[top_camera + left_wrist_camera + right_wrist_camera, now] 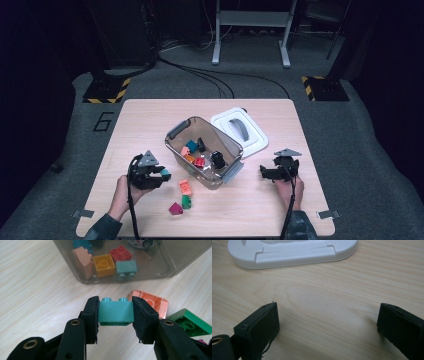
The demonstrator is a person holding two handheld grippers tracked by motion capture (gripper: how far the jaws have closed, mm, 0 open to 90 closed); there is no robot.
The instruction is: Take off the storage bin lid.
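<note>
My left gripper (115, 315) is shut on a teal brick (115, 312), studs up, held just above the table. In the high view that left gripper (161, 175) sits left of the clear plastic bin (176, 131), with the teal brick (165, 173) at its tips. Loose on the table lie a salmon brick (185, 187), a green brick (186, 201) and a magenta brick (175, 208). The salmon brick (152, 302) and green brick (192, 322) lie just beyond my jaws. My right gripper (264, 173) rests open on the bare table right of the bin; nothing is between its pads (263, 323).
The bin (172, 267) holds several bricks: salmon, yellow (103, 265), red, teal, plus a small black toy. Its white lid (239, 131) lies flat behind the bin at the right. The lid's (292, 253) edge lies ahead of my right jaws. Table edges are near both hands.
</note>
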